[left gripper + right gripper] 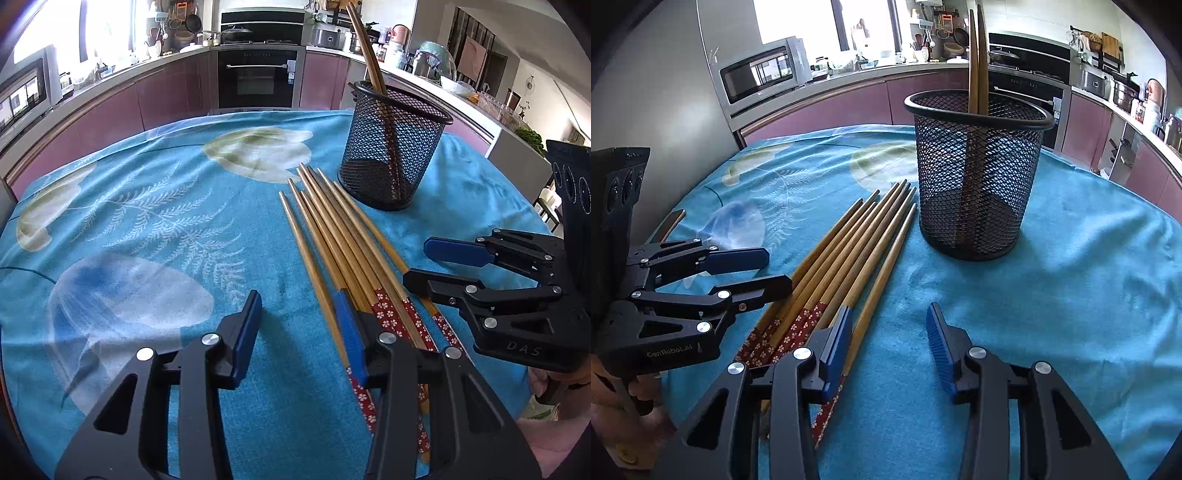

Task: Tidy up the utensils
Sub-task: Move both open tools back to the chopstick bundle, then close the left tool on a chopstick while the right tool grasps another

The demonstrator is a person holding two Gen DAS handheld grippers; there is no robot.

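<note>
Several wooden chopsticks (332,229) with red flowered ends lie side by side on the blue cloth; they also show in the right wrist view (849,243). A black mesh holder (391,147) stands upright behind them with two chopsticks (365,48) in it, and shows in the right wrist view (975,177) too. My left gripper (299,306) is open and empty, its right finger over the chopsticks' flowered ends. My right gripper (886,317) is open and empty, its left finger over the rightmost chopsticks. Each gripper shows in the other's view, the right (417,262) and the left (777,267).
A blue flowered cloth (147,221) covers the round table. Kitchen counters, an oven (258,77) and a microwave (761,74) stand beyond the table's far edge.
</note>
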